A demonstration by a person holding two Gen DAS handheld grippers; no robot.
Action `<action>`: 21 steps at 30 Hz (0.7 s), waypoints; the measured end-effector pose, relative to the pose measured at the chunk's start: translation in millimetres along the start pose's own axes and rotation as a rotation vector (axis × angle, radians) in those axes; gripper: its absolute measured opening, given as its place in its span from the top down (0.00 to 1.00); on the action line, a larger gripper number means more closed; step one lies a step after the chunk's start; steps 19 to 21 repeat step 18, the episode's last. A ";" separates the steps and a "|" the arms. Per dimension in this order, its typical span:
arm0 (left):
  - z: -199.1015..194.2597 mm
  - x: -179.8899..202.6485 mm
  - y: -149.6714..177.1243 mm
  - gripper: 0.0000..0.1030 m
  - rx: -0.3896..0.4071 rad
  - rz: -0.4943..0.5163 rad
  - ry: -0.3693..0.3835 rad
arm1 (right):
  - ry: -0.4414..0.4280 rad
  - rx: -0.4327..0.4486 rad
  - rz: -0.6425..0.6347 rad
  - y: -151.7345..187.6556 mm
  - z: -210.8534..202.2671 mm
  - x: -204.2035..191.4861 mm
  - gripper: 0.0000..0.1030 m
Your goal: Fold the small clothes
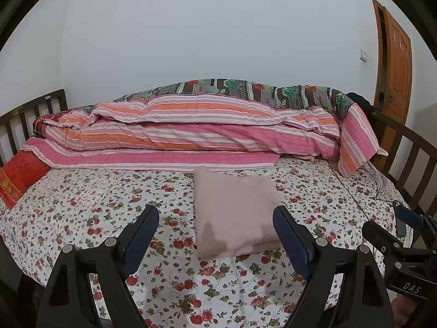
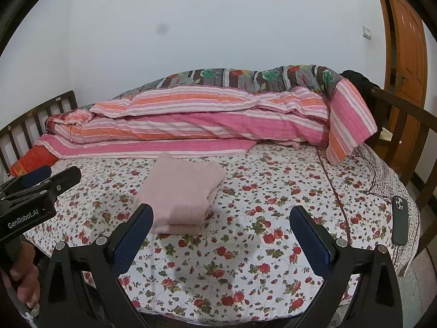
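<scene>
Pale walls and a wooden door (image 2: 407, 54) frame a bed (image 2: 245, 246) covered with a flowered sheet, a striped quilt (image 2: 191, 120) bunched along its far side. On the sheet lies a pink garment (image 2: 183, 191), already folded into a thick, squarish stack with its layered edges facing the near side of the bed. The left tool (image 1: 215, 229) hangs just short of the stack with its two fingers wide apart and nothing between them; the right tool (image 2: 221, 229) is likewise spread and empty, over bare sheet to the right of the stack.

The fold looks done or nearly so, and the main risk is disturbing it. If either tool pushes forward, a finger could catch the loose layered edge and drag the top layers askew. A pinch taken only on the upper layer would likely lift it and let the stack fall open. A phone (image 2: 400, 218) lies near the bed's right edge, well apart from the garment; a wide sweep of the right tool could knock it off.
</scene>
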State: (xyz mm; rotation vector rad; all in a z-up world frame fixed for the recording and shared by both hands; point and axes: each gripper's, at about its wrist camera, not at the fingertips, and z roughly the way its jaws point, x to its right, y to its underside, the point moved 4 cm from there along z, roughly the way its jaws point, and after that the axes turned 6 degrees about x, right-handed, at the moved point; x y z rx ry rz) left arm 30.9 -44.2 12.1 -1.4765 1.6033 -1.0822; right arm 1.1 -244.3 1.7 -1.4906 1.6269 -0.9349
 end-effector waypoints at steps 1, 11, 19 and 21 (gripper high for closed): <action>0.4 -0.7 -0.2 0.18 0.000 0.000 0.003 | -0.001 0.000 0.001 0.0 -0.2 0.3 0.04; -1.2 -0.4 -1.1 0.18 -0.007 -0.013 0.006 | 0.002 -0.003 0.008 1.4 -1.3 1.3 0.04; 0.1 -1.8 -1.5 0.18 -0.008 -0.015 0.004 | -0.001 -0.004 0.011 3.0 -0.9 1.0 0.04; 0.1 -1.8 -1.5 0.18 -0.008 -0.015 0.004 | -0.001 -0.004 0.011 3.0 -0.9 1.0 0.04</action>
